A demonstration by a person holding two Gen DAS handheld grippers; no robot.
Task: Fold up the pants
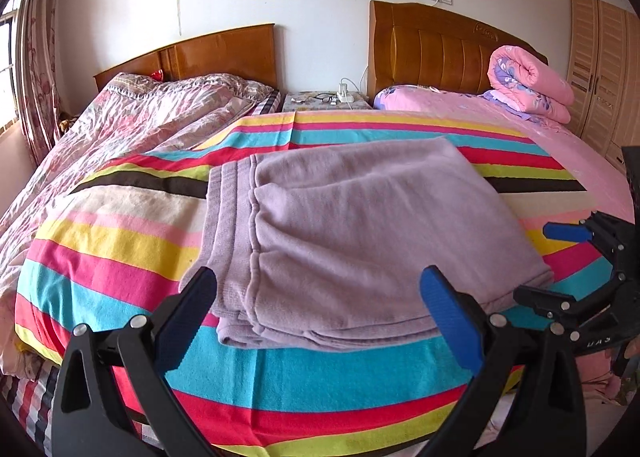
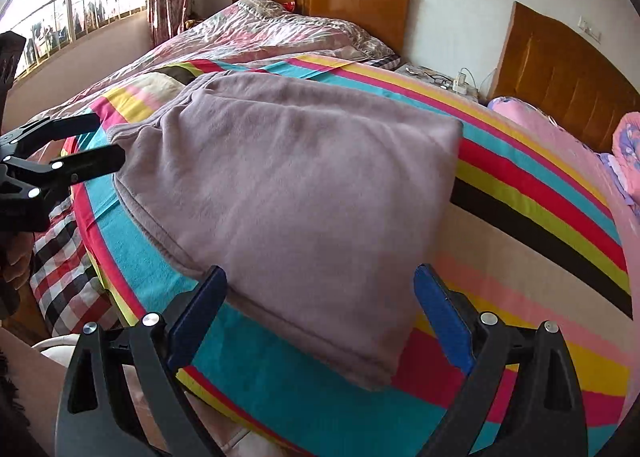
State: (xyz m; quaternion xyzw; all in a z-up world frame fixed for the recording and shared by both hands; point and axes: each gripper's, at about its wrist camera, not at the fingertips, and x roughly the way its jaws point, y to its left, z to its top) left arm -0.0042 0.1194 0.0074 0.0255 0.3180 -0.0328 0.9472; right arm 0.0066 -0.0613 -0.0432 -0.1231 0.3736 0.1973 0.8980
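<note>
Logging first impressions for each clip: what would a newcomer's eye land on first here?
The folded lilac pants lie in a neat block in the middle of the bright striped sheet, which covers the bed's near end. Both grippers, left gripper and right gripper, stand open just short of the pants, holding nothing. At the far right, a rolled pink quilt sits by the wooden headboard.
</note>
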